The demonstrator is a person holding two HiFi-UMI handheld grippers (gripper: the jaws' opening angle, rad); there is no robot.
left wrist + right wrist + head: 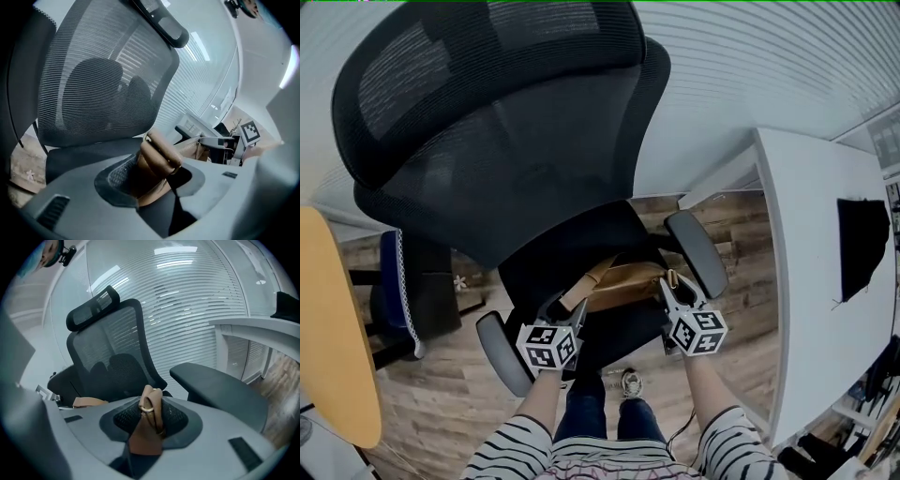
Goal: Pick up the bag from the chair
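Note:
A tan leather bag lies on the seat of a black mesh office chair. My left gripper is shut on the bag's left strap, which is folded between the jaws. My right gripper is shut on the bag's right strap, and a gold ring on it shows between the jaws. In the left gripper view the bag's body and the right gripper's marker cube appear beyond. In the right gripper view the other strap shows at the left.
The chair's armrests flank the two grippers. A white desk with a black cloth stands at the right. A yellow round tabletop and a blue chair are at the left. The wall behind has white slatted blinds.

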